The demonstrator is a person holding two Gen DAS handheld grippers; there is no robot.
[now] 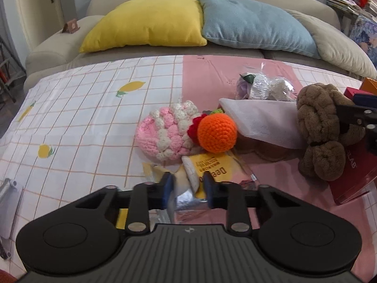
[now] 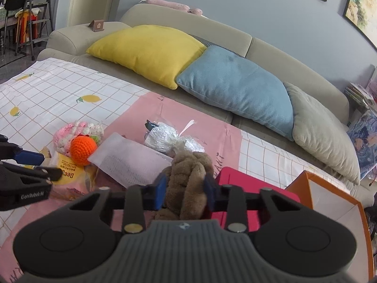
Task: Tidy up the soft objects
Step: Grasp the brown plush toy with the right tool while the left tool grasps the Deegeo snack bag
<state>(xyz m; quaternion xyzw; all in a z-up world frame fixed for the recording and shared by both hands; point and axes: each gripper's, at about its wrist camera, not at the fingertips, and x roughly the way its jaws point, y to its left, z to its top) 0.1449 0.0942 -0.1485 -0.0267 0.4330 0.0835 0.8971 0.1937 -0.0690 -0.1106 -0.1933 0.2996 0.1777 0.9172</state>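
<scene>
The patterned cloth (image 1: 82, 108) covers the whole tabletop, and it is loose enough that anything dragged across it could bunch it and shift the pile. The red box (image 2: 238, 184) and the orange box (image 2: 329, 202) stand at the right edge; which one is the target cannot be told, so a wrong drop is a fair risk.

The brown plush toy (image 2: 188, 176) is the thing in hand: the right gripper (image 2: 186, 193) has its jaws closed on the toy's middle, lifted above the red box. The plush is floppy, and its hanging lobes could catch a box rim or slide out of the squeeze.

The white mesh pouch (image 1: 261, 122), the pink crochet piece (image 1: 165, 134) and the orange crochet ball (image 1: 216, 132) lie touching in a heap; the ball looks likely to roll if nudged.

The left gripper (image 1: 187, 188) has its jaws partly closed around a yellow packet (image 1: 212, 167) with slick foil; whether they truly pinch it cannot be told, and foil may slip.
</scene>
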